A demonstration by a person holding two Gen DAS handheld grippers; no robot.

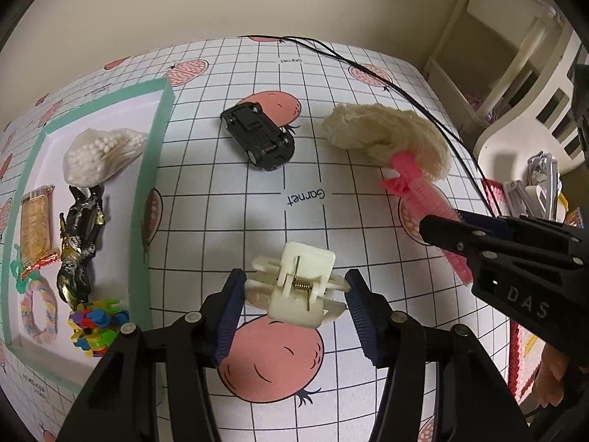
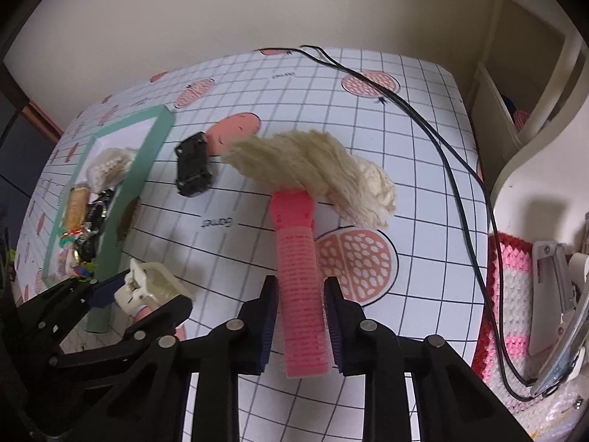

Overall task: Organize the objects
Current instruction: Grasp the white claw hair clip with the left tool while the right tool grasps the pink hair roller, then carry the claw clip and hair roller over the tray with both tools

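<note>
A white hair claw clip (image 1: pixel 298 287) sits between the fingers of my left gripper (image 1: pixel 294 294), which is shut on it just above the table; it shows too as the white clip (image 2: pixel 147 287) in the right wrist view. My right gripper (image 2: pixel 300 316) is shut on a pink hair roller (image 2: pixel 300 287), whose far end lies under a cream fluffy cloth (image 2: pixel 316 169). The same pink roller (image 1: pixel 423 199) and cloth (image 1: pixel 386 132) appear right of the left gripper. A black toy car (image 1: pixel 257 136) lies upside down mid-table.
A teal-rimmed tray (image 1: pixel 147 169) at the left holds a bag of cotton swabs (image 1: pixel 99 154), dark foil wrappers (image 1: pixel 79 232), a snack packet, a braided ring and colourful plastic pieces (image 1: pixel 95 328). Black cables (image 2: pixel 441 154) cross the table's right side. A white shelf (image 1: pixel 515 59) stands beyond it.
</note>
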